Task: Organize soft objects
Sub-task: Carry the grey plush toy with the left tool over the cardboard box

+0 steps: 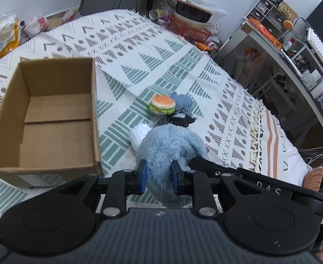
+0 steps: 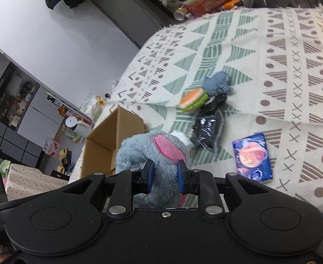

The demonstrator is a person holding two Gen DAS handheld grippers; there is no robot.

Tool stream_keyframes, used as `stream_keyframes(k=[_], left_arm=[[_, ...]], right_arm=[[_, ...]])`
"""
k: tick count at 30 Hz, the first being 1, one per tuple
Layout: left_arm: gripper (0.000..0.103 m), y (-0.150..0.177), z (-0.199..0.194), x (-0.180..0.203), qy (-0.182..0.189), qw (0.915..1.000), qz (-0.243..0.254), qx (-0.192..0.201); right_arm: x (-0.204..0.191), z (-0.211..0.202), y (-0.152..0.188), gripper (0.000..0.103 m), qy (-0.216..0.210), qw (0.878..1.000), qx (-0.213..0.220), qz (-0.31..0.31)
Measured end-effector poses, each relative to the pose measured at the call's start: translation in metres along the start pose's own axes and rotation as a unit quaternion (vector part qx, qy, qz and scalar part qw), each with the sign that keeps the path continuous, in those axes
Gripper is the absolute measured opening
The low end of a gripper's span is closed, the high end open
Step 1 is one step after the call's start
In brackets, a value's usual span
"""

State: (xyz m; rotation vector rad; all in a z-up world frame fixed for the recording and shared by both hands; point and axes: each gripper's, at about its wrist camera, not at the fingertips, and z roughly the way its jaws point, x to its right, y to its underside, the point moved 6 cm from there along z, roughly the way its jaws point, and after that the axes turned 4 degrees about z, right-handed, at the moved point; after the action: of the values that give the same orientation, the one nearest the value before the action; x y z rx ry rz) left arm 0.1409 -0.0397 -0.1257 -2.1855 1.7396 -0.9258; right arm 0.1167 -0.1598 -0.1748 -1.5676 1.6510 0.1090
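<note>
A grey-blue plush toy [image 1: 163, 151] with a pink ear patch [image 2: 164, 147] is held between both grippers above the patterned bedspread. My left gripper [image 1: 159, 176] is shut on one fluffy end of it. My right gripper [image 2: 165, 176] is shut on the plush toy [image 2: 152, 154] near the pink patch. An open, empty cardboard box [image 1: 51, 121] sits to the left of the toy, also seen as the cardboard box [image 2: 108, 140] behind it. A plush burger [image 1: 162, 105] lies beyond, next to a small blue plush [image 1: 182, 102] and a black shiny packet [image 2: 208, 132].
A blue tissue pack [image 2: 252, 158] with a planet print lies on the bedspread [image 1: 183, 50] to the right. A red basket [image 1: 187, 28] holding bowls stands at the bed's far edge. A cluttered desk [image 1: 293, 50] runs along the right side.
</note>
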Motion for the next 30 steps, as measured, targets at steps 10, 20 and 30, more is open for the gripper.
stream_keyframes(k=[10,20,30], left_arm=[[0.022,-0.014,-0.026,-0.02,0.003,0.9996,-0.007,0.026],[0.022,-0.029,-0.041,-0.053,0.001,0.9983,-0.034,0.047],[0.022,-0.046,-0.05,-0.095,-0.004,0.9963,-0.061,0.061]], right_arm=[[-0.038,0.001,-0.003,0.022,-0.012,0.999,0.016,-0.029],[-0.074,0.02,-0.006,0.022,-0.023,0.998,0.016,-0.047],[-0.117,0.047,-0.006,0.022,-0.022,0.997,0.015,-0.076]])
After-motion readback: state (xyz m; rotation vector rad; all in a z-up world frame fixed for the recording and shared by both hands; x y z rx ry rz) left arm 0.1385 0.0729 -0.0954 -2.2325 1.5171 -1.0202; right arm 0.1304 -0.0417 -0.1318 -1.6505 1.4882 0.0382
